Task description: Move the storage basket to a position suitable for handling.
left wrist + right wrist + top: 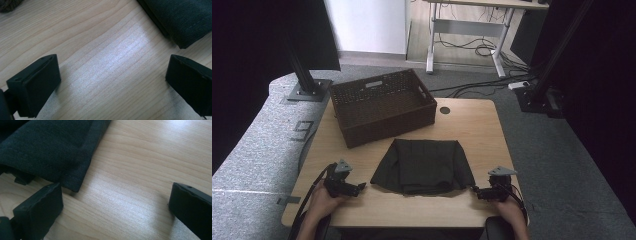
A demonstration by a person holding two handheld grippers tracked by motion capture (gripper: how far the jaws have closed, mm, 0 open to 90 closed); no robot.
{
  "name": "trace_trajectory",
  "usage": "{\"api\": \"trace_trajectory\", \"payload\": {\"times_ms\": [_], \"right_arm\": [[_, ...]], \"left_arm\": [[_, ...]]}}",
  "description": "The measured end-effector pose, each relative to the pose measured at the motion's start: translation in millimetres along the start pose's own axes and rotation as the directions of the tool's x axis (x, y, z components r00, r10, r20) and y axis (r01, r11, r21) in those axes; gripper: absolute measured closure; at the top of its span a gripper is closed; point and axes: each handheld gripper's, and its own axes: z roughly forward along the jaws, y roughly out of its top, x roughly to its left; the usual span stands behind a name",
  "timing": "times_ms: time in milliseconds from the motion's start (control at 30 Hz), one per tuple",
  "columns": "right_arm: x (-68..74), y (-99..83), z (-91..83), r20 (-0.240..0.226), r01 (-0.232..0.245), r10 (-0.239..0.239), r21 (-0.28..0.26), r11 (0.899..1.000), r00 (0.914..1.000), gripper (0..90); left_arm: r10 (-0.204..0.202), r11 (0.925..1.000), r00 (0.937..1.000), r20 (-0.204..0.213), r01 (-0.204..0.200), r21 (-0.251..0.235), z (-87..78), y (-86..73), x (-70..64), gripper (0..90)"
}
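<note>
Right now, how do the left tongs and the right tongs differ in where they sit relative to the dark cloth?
The left tongs sit off the dark cloth at its left corner, with bare wood between their jaws; the cloth corner lies just beyond one jaw. The right tongs sit at its right corner, with the cloth's hem right beside one jaw. Both are open, low over the table, holding nothing.

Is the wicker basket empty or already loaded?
Empty, as far as shows: the wicker basket has only its bare woven floor, and the dark garment lies outside it on the table.
</note>
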Motion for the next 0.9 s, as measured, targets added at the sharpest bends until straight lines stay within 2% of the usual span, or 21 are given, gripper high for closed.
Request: {"api": "trace_trajectory", "payload": {"times_ms": [433,767,900], "right_arm": [[-0.1,-0.6,-0.8,-0.003,0.001,-0.001,0.002,1.000,1.0000,0.0],[0.4,0.3,-2.3,-0.008,0.003,-0.003,0.020,1.000,1.0000,0.0],[-0.2,1.9,-4.1,-0.024,-0.005,0.005,0.026,1.000,0.9997,1.3]], "left_arm": [[-0.023,0.9997,0.9996,-0.018,0.023,0.000,2.1,2.4,-1.8,0.0],[-0.038,0.9983,0.9989,-0.028,0.039,0.043,3.2,9.1,-3.5,0.0],[-0.037,0.9979,0.9990,-0.025,0.038,0.051,3.8,11.8,-4.3,0.5]]}}
